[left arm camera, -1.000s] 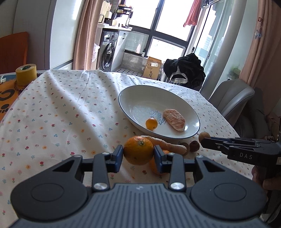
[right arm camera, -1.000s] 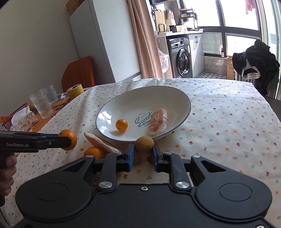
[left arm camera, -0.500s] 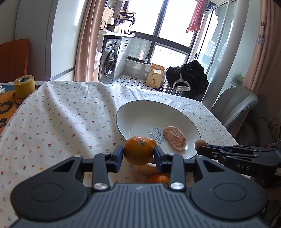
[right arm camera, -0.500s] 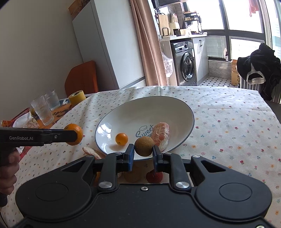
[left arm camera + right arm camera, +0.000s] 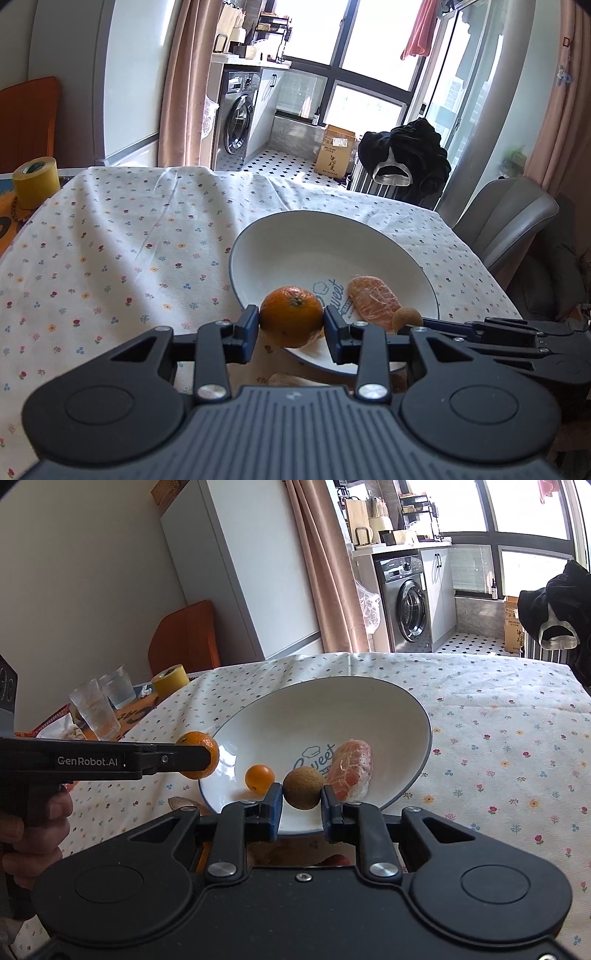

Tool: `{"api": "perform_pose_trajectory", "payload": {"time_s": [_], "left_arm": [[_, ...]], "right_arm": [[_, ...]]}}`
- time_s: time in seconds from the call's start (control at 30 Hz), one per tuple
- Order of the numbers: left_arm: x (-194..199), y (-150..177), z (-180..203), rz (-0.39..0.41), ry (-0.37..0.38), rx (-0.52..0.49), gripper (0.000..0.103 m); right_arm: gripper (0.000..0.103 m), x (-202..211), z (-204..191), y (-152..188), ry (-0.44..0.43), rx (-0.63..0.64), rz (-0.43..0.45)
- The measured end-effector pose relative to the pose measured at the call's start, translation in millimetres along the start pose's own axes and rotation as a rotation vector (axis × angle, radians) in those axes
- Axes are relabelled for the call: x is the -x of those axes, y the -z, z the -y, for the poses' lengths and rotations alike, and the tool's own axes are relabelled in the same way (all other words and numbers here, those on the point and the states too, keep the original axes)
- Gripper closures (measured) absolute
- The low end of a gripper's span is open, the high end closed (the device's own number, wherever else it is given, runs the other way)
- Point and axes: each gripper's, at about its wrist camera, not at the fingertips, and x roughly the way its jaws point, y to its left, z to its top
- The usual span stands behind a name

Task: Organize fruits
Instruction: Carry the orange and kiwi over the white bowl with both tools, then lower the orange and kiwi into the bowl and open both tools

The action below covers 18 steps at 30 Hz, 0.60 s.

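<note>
The left gripper [image 5: 291, 325] clamps an orange [image 5: 291, 316] over the plate's [image 5: 295, 236] near rim; the right gripper [image 5: 301, 799] grips a brown fruit [image 5: 303, 787] above the plate, beside a wrapped piece [image 5: 351, 773] and kumquat [image 5: 259, 778].

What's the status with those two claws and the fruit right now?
Left gripper shut on orange. Right gripper shut on brown fruit. Both over plate. Nothing blocking.
</note>
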Motion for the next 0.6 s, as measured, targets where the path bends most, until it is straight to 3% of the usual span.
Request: {"api": "perform_pose_trajectory", "payload": {"time_s": [0.6], "left_arm": [[-34.9,-8.1,10.1,-0.033,-0.058,-0.010,0.066]], "right_arm": [[0.082,-5.7,-3.7,-3.7,0.001,0.000,-0.011]]}}
